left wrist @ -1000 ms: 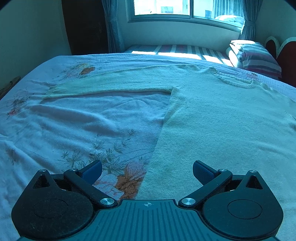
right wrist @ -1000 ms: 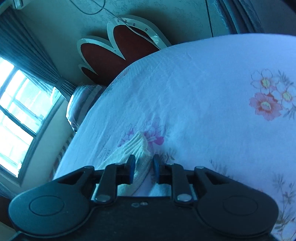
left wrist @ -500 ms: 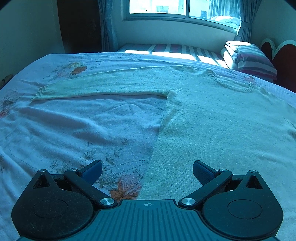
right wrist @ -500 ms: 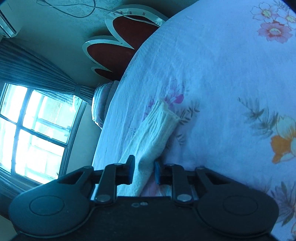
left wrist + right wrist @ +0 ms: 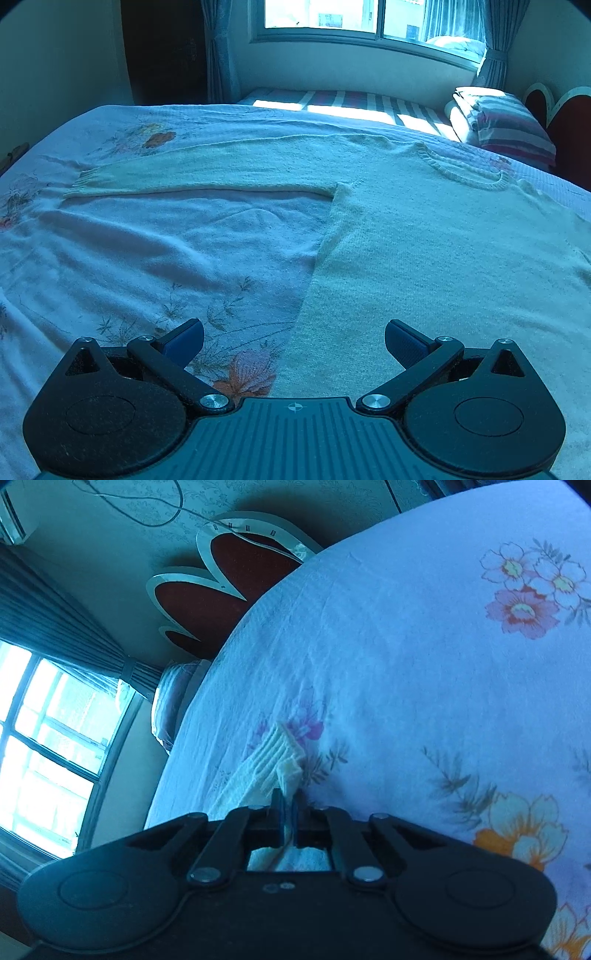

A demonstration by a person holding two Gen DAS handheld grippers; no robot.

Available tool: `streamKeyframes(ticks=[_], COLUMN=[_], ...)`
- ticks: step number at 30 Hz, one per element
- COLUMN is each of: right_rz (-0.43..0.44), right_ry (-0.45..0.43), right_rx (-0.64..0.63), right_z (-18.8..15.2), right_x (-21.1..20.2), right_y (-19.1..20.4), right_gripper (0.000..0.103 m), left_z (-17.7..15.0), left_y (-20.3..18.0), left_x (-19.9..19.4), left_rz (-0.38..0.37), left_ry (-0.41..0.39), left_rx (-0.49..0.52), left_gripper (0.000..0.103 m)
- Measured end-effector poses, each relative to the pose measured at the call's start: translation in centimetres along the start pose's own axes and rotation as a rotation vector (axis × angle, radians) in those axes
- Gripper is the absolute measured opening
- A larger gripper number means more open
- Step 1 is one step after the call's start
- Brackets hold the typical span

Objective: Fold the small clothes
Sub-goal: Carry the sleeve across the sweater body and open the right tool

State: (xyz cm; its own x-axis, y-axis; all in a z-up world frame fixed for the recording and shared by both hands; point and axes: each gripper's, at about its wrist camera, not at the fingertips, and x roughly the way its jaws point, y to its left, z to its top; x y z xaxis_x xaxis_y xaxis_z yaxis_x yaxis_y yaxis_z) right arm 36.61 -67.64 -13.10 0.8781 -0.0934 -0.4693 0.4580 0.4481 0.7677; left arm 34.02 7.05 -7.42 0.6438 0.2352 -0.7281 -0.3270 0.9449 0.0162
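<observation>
Cream knitted sweater [image 5: 424,236] lies flat on the bed [image 5: 147,240] ahead of the open left gripper [image 5: 294,338]. The right gripper [image 5: 285,805] has just closed; its fingers pinch the sleeve cuff [image 5: 275,760].

A bed [image 5: 155,236] fills most of both views, covered by a pale sheet printed with orange, pink and white flowers and thin leafy sprigs. Behind it a wide window [image 5: 369,18] lets in bright daylight, with dark curtains [image 5: 218,48] hanging at its sides, one gathered by a tie. A striped surface [image 5: 343,101] lies below the sill, partly sunlit. Folded striped bedding [image 5: 506,123] is stacked near a dark red headboard [image 5: 221,590] edged in white scallops. A thin cable [image 5: 147,506] loops across the patterned wall.
</observation>
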Motion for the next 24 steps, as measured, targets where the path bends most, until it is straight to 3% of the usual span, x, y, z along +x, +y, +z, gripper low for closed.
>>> streamKeyframes(ticks=[4,10,13,18,24], right_rz=[-0.059,0.033,0.101,0.24,0.351], right_ry=[-0.029,0.026,0.082,0.229,0.469], right_rx=[-0.124,-0.398,-0.516,-0.656,-0.839], right_z=[-0.4,-5.1,-9.7,-20.6,-36.2], right_x=[-0.1,-0.1,0.5,1.0,2.6], right_y=[3.8,13.4,19.6,29.0,35.7], right_gripper=[0.005,0.005,0.005,0.005,0.005], left_z=[-0.3,-1.1,-1.3,-2.0,-3.0], left_y=[2.3,8.0,11.7,17.4,21.9], left_x=[0.0,0.4,0.7,0.6,0.0], left_rz=[0.022,0.113,0.161,0.219,0.276], left_ry=[-0.004,-0.005,-0.007,-0.016,-0.025], left_rx=[-0.045,-0.106,-0.152,-0.219,-0.208], left_gripper=[0.103,0.103,0.103,0.103,0.103])
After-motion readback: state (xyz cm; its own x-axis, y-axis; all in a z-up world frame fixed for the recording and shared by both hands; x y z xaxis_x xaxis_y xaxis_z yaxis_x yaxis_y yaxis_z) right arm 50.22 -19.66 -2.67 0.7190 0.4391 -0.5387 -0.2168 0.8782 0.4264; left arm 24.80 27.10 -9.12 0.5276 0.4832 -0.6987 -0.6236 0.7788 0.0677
